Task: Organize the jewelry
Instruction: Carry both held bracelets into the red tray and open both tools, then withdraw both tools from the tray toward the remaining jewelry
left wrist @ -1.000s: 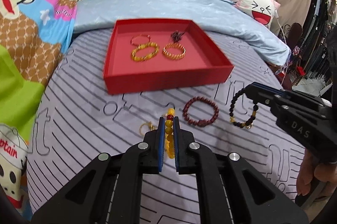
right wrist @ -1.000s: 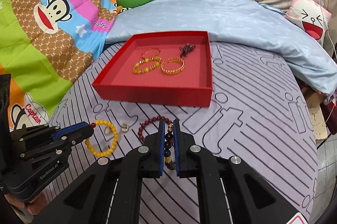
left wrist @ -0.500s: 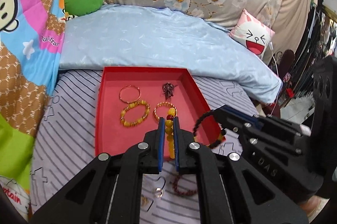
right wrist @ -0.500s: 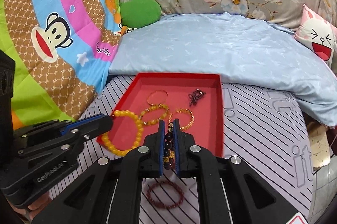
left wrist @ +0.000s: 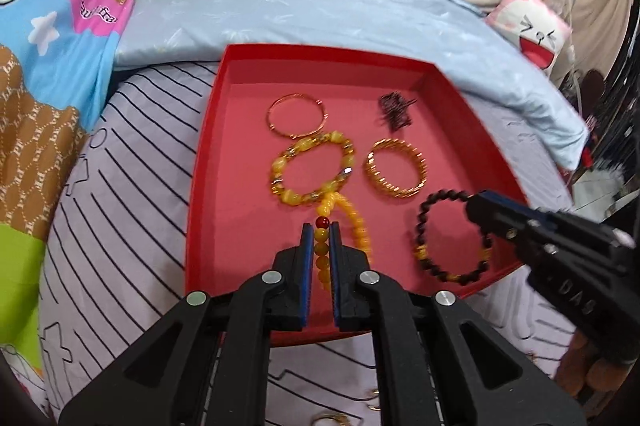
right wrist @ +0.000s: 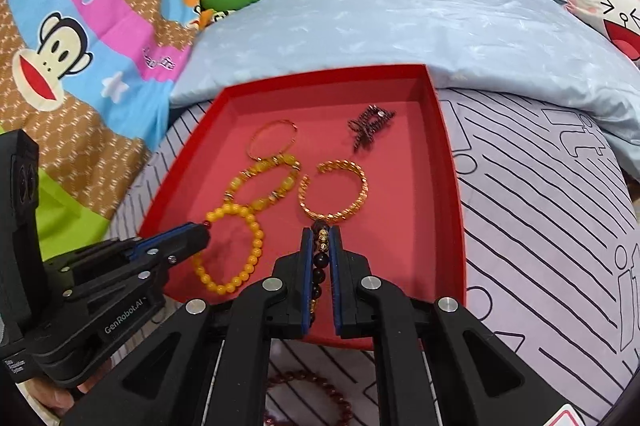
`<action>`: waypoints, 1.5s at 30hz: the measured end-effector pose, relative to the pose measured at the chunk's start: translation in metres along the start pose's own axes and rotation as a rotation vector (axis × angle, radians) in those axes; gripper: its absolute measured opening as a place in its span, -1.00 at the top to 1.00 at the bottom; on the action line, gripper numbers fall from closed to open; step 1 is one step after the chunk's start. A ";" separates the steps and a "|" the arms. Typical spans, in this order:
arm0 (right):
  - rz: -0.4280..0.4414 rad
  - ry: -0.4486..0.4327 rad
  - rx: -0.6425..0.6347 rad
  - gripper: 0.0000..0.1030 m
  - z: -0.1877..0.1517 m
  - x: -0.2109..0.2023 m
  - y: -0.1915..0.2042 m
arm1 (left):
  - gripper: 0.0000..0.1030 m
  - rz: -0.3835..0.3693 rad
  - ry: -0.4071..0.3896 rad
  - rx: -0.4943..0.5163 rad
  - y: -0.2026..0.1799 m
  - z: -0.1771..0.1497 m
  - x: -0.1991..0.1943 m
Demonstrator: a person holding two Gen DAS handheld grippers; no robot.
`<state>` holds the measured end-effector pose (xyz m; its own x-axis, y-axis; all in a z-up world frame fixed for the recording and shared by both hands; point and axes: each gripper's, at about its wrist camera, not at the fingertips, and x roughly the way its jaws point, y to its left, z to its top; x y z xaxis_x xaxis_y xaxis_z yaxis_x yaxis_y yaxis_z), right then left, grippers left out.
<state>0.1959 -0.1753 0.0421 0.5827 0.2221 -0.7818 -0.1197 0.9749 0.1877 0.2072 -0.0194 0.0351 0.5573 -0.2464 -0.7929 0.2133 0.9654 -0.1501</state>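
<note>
Over the lower half of the red tray [left wrist: 208,161], the left tool [left wrist: 320,246] is clamped on a yellow bead bracelet [left wrist: 356,222] and the right tool [right wrist: 321,254] on a dark bead bracelet [left wrist: 452,238], each loop dangling above the tray floor. Both look light and limp (elastic strings of hard, smooth beads), so a pinch across a few beads, as here, should hold, though round beads may slip. A gold bangle [left wrist: 396,167] in mid-frame looks stiff; its band is the place to grip.
</note>
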 end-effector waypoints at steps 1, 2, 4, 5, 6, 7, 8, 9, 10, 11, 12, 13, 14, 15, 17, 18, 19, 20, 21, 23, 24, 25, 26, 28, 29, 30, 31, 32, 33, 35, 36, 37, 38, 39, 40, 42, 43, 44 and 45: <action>-0.007 0.003 -0.001 0.85 -0.001 0.002 -0.001 | 0.86 0.019 0.004 0.013 0.000 -0.002 0.003; -0.011 0.007 -0.003 0.85 -0.003 0.003 -0.002 | 0.86 0.031 0.006 0.021 0.000 -0.003 0.004; -0.022 0.016 -0.010 0.85 -0.007 0.006 -0.003 | 0.86 0.052 0.009 0.031 0.000 -0.006 0.006; -0.027 0.020 -0.014 0.85 -0.009 0.008 -0.003 | 0.86 0.064 0.012 0.037 0.000 -0.008 0.008; -0.032 0.022 -0.018 0.85 -0.010 0.009 -0.002 | 0.86 0.070 0.011 0.040 0.000 -0.008 0.009; -0.036 0.023 -0.022 0.85 -0.011 0.010 -0.002 | 0.86 0.073 0.008 0.041 0.000 -0.009 0.009; -0.040 0.023 -0.027 0.85 -0.011 0.010 -0.002 | 0.86 0.079 0.006 0.042 0.000 -0.009 0.010; -0.046 0.023 -0.033 0.85 -0.012 0.011 -0.001 | 0.86 0.081 0.004 0.044 0.000 -0.008 0.010; -0.051 0.022 -0.036 0.85 -0.012 0.011 0.000 | 0.85 0.085 0.002 0.046 0.000 -0.008 0.010; -0.058 0.021 -0.041 0.85 -0.013 0.012 0.000 | 0.85 0.088 0.001 0.047 0.000 -0.008 0.010; -0.060 0.021 -0.042 0.84 -0.012 0.012 -0.001 | 0.85 0.091 0.000 0.049 -0.001 -0.008 0.009; -0.061 0.021 -0.041 0.84 -0.013 0.013 -0.001 | 0.85 0.093 -0.002 0.050 -0.001 -0.008 0.009; -0.061 0.021 -0.039 0.84 -0.013 0.013 -0.002 | 0.84 0.095 -0.003 0.051 -0.001 -0.008 0.009; -0.063 0.017 -0.037 0.84 -0.013 0.013 -0.002 | 0.84 0.096 -0.003 0.051 -0.002 -0.009 0.009; -0.063 0.011 -0.033 0.84 -0.013 0.011 -0.003 | 0.84 0.099 -0.004 0.047 -0.003 -0.010 0.008; -0.064 0.008 -0.033 0.81 -0.013 0.011 -0.003 | 0.84 0.102 -0.006 0.048 -0.003 -0.010 0.008; -0.067 0.007 -0.032 0.79 -0.013 0.011 -0.004 | 0.84 0.104 -0.007 0.048 -0.003 -0.009 0.008; -0.069 0.004 -0.030 0.76 -0.013 0.010 -0.004 | 0.84 0.109 -0.009 0.048 -0.003 -0.009 0.008; -0.068 0.001 -0.026 0.75 -0.013 0.009 -0.005 | 0.82 0.114 -0.011 0.048 -0.004 -0.009 0.007; -0.068 -0.003 -0.022 0.70 -0.014 0.007 -0.005 | 0.64 0.126 -0.015 0.043 -0.004 -0.009 0.007; -0.068 -0.008 -0.018 0.60 -0.014 0.005 -0.006 | 0.56 0.130 -0.019 0.040 -0.003 -0.009 0.006; -0.066 -0.014 -0.016 0.55 -0.014 0.003 -0.006 | 0.41 0.137 -0.022 0.037 -0.003 -0.010 0.005; -0.066 -0.019 -0.015 0.49 -0.014 0.001 -0.006 | 0.34 0.142 -0.028 0.034 -0.003 -0.010 0.004; -0.063 -0.024 -0.014 0.47 -0.015 -0.002 -0.005 | 0.34 0.145 -0.031 0.034 -0.003 -0.011 0.002; -0.061 -0.026 -0.014 0.46 -0.015 -0.004 -0.005 | 0.34 0.143 -0.033 0.033 -0.004 -0.011 0.001; -0.060 -0.030 -0.015 0.45 -0.016 -0.007 -0.004 | 0.34 0.141 -0.034 0.033 -0.005 -0.011 0.000; -0.057 -0.034 -0.015 0.45 -0.016 -0.009 -0.003 | 0.34 0.142 -0.034 0.034 -0.005 -0.012 -0.001; -0.055 -0.036 -0.015 0.43 -0.016 -0.011 -0.002 | 0.34 0.141 -0.036 0.035 -0.007 -0.012 -0.003; -0.053 -0.041 -0.015 0.40 -0.017 -0.014 -0.001 | 0.34 0.142 -0.038 0.036 -0.008 -0.012 -0.005; -0.048 -0.049 -0.015 0.37 -0.018 -0.019 0.001 | 0.34 0.142 -0.042 0.038 -0.009 -0.014 -0.008; -0.044 -0.054 -0.016 0.36 -0.019 -0.023 0.003 | 0.34 0.140 -0.045 0.038 -0.010 -0.014 -0.011; -0.042 -0.057 -0.017 0.36 -0.021 -0.025 0.003 | 0.34 0.139 -0.048 0.038 -0.011 -0.015 -0.013; -0.039 -0.059 -0.018 0.35 -0.022 -0.028 0.004 | 0.33 0.137 -0.051 0.039 -0.012 -0.016 -0.016; -0.038 -0.063 -0.020 0.34 -0.024 -0.031 0.006 | 0.33 0.136 -0.054 0.040 -0.012 -0.017 -0.019; -0.036 -0.066 -0.022 0.34 -0.027 -0.035 0.007 | 0.33 0.136 -0.057 0.041 -0.013 -0.017 -0.021; -0.033 -0.068 -0.023 0.33 -0.031 -0.040 0.008 | 0.33 0.133 -0.065 0.043 -0.015 -0.020 -0.028; -0.031 -0.069 -0.023 0.33 -0.033 -0.043 0.009 | 0.33 0.133 -0.067 0.042 -0.015 -0.021 -0.030; -0.029 -0.069 -0.024 0.33 -0.037 -0.046 0.009 | 0.33 0.130 -0.069 0.042 -0.016 -0.023 -0.033; -0.029 -0.069 -0.025 0.33 -0.040 -0.048 0.010 | 0.33 0.130 -0.070 0.041 -0.017 -0.025 -0.036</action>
<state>0.1347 -0.1758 0.0583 0.6404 0.1933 -0.7433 -0.1218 0.9811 0.1502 0.1633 -0.0245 0.0511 0.6368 -0.1265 -0.7606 0.1675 0.9856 -0.0236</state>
